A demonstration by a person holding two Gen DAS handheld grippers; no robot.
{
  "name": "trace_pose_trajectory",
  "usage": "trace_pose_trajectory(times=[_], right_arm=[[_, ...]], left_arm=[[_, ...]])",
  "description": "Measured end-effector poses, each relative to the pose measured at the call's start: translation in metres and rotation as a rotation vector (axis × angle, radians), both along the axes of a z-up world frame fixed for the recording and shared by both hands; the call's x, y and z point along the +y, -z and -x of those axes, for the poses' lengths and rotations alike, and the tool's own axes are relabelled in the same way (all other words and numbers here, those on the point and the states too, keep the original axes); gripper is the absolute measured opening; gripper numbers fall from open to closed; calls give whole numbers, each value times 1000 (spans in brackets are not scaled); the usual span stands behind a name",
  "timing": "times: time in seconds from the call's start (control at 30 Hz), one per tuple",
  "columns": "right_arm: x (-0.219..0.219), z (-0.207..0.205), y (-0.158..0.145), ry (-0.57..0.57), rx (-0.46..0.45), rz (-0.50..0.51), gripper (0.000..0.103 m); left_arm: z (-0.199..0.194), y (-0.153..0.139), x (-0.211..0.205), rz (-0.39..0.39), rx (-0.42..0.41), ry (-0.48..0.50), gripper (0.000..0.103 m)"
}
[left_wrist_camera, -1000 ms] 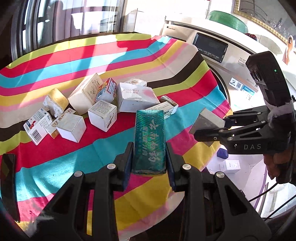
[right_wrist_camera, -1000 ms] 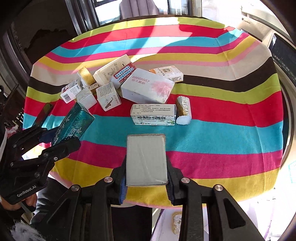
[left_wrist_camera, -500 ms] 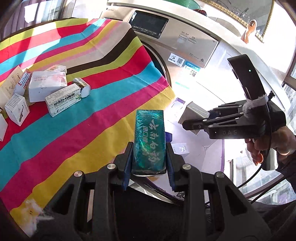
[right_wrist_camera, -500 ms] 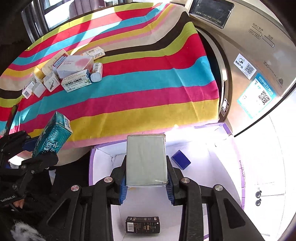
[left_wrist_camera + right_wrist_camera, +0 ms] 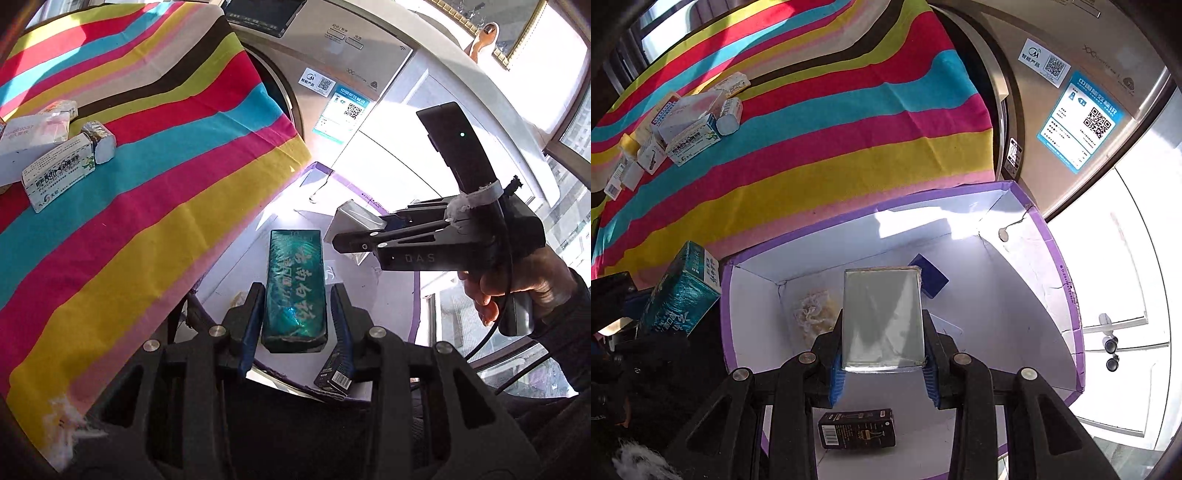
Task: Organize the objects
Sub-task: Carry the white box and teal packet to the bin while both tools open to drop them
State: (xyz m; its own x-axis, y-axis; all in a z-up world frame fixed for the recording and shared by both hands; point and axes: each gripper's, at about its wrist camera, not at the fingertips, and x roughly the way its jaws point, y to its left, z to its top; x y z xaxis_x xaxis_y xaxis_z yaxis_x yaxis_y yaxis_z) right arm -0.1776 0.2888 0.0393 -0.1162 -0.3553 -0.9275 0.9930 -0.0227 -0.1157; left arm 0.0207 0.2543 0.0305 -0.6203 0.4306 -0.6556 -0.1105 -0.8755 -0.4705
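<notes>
Beside the striped table, a purple-edged bin [image 5: 1067, 280] lies below both grippers. The left gripper [image 5: 297, 314], just opening, barely pinches its teal box [image 5: 295, 284], lengthwise between the jaws; the right gripper [image 5: 882, 343] clamps a silver box [image 5: 882, 317].

The right gripper [image 5: 334, 238] is showing "DAS" on its black side, the white box [image 5: 31, 138] on the striped cloth is bearing digits ending "557", and QR-code stickers [image 5: 1080, 122] are sitting on the washing machine [image 5: 1115, 48], their small print too fine to read.
</notes>
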Motion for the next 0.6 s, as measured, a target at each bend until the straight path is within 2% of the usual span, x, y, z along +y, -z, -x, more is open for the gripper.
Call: trace_pose_trajectory(times=[0.03, 0.1, 0.23, 0.37, 0.6], right_arm=[[-1, -1, 2, 0, -3, -6, 37], [-2, -3, 3, 1, -11, -13, 45], [-4, -12, 3, -13, -30, -6, 48], [-12, -23, -1, -47, -38, 7, 51], [-28, -57, -7, -112, -65, 35, 54]], left_arm=[[-1, 0, 0, -3, 1, -2, 59], [-3, -1, -3, -2, 7, -18, 63], [-9, -2, -15, -8, 11, -65, 67], [-19, -3, -27, 12, 14, -121, 68], [-36, -6, -40, 100, 20, -205, 68]])
